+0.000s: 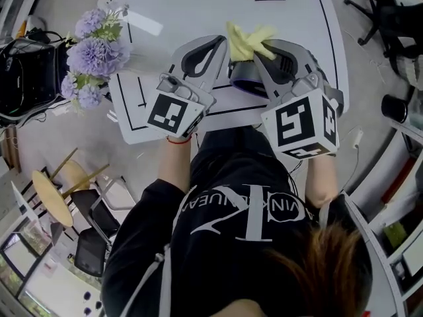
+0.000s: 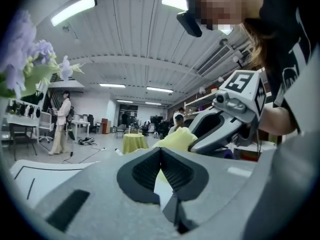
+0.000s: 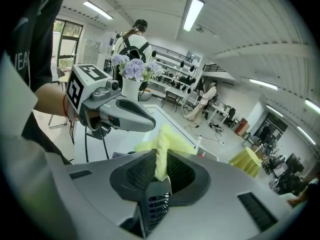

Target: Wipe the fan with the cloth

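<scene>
Pale yellow soft cloth [image 3: 167,136]: crumpled, one fold upright and pinched between the jaws of the right gripper [image 3: 159,166], the rest bunched past the jaw tips. It sits at the far edge of a small dark purple-rimmed fan [image 1: 243,83]; can't tell if they touch. Fan lies on the white table [image 1: 198,12], mostly covered.

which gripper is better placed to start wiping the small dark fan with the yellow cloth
Right. The right gripper is shut on the yellow cloth, at the small dark fan; the left gripper is shut on nothing, beside it.
</scene>
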### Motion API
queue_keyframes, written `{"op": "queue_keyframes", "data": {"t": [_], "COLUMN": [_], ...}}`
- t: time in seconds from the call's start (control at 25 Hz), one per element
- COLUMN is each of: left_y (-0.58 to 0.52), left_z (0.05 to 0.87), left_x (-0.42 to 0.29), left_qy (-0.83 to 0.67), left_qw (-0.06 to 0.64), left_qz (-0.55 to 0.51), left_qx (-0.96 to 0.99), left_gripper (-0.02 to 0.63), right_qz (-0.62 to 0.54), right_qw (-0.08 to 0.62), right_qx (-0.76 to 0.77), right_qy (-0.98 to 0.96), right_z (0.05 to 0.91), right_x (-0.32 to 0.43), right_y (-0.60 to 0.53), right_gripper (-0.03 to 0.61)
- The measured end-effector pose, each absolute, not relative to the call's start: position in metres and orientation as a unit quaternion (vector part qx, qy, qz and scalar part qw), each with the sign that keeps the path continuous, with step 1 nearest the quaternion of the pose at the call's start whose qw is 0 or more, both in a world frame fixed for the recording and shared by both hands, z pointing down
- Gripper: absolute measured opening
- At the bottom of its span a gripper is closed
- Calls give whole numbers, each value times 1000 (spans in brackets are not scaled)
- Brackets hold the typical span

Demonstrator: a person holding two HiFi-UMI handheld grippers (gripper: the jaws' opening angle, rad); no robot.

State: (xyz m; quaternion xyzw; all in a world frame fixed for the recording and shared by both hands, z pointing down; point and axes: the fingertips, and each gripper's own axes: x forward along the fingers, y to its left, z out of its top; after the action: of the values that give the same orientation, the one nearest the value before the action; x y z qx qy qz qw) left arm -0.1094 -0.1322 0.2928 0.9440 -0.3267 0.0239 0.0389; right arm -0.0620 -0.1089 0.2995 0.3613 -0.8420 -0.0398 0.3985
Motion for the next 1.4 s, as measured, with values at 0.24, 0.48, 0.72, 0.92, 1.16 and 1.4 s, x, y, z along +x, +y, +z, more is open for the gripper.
{"op": "queue_keyframes", "data": {"t": [0.24,0.48,0.72,0.92,1.16,1.4], "left_y": [-119,-119,-114,-107,-103,-94], "left_z": [324,326,322,311,295,287], "left_x": [-80,-75,-73,-66,-49,-22], "left_qy": [-202,-168,-162,-189,-243,-267], "left_qw": [67,70,67,65,62,34], "left_qz": [92,85,85,88,99,135], "left_qx": [973,980,981,976,963,954], "left_gripper": [11,11,11,11,11,11], "right_qz": [-37,-10,13,3,0,25], "right_qw": [432,419,384,364,340,314], "right_qx": [326,340,352,340,312,304], "right_qy": [-840,-842,-853,-867,-887,-899], "right_z": [304,307,303,295,284,286], "right_x": [-71,-69,-64,-53,-30,7], "right_y": [-111,-110,-107,-102,-91,-78], "right_gripper": [60,60,60,60,60,60]}}
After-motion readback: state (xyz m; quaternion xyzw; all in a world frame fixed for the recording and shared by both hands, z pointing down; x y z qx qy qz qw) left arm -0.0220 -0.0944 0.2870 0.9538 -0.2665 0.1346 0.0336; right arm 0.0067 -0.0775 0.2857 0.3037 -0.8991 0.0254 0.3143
